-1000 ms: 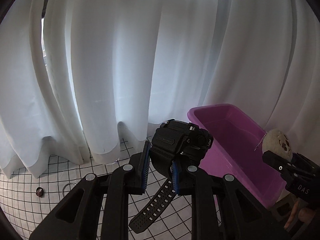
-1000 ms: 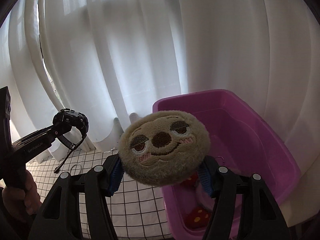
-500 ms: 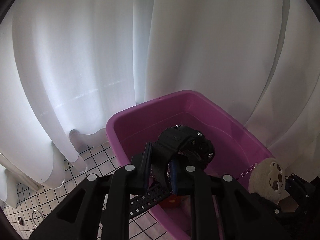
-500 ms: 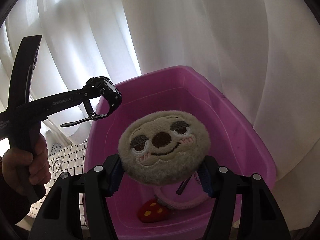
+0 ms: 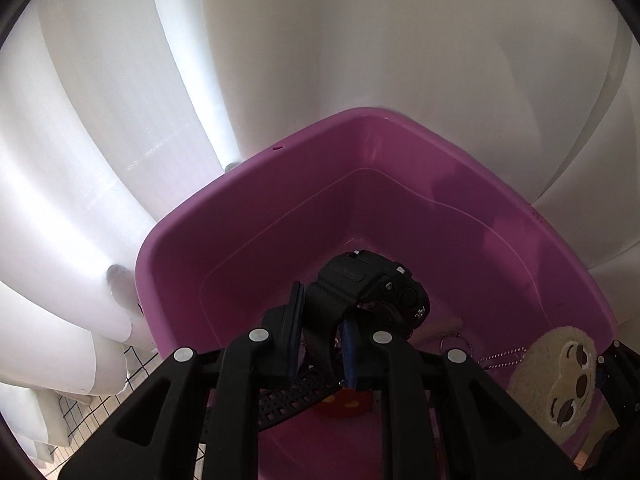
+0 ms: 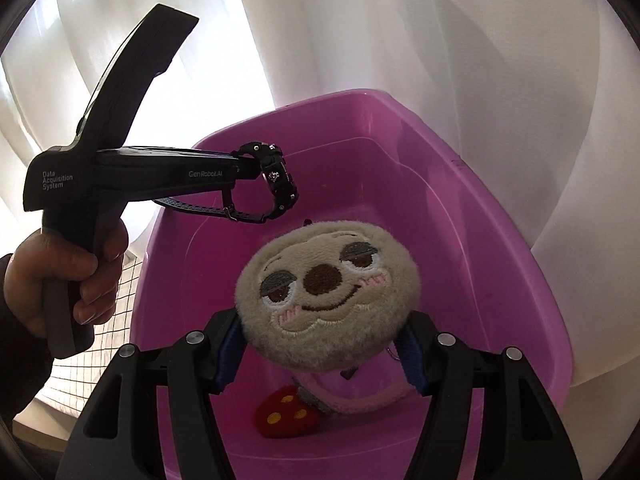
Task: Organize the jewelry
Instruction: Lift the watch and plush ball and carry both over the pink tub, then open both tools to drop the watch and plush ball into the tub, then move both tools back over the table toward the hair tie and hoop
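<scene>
A black digital watch point(image 5: 372, 284) hangs by its strap in my left gripper point(image 5: 322, 320), over the inside of a purple plastic bin point(image 5: 248, 216). Its jaws are opening a little, with the strap still pinched between the pads. In the right wrist view the same watch point(image 6: 280, 184) dangles from the left gripper point(image 6: 250, 166) above the bin's point(image 6: 460, 208) far left corner. My right gripper point(image 6: 320, 344) is shut on a round beige plush sloth face point(image 6: 326, 292), held over the bin's near side. That plush point(image 5: 568, 372) shows at the lower right of the left wrist view.
On the bin floor lie a red plush with yellow dots point(image 6: 284, 412), a pink furry piece, a bead chain point(image 5: 504, 356) and a metal ring point(image 5: 452, 342). White curtains point(image 5: 360, 60) hang right behind the bin. A black-grid cloth point(image 6: 120, 280) covers the table to its left. A hand point(image 6: 72, 276) holds the left gripper's handle.
Both grippers have moved from beside the bin to over it and tilted downward. The watch travelled right from above the grid cloth into the bin's opening. The plush stays gripped.
</scene>
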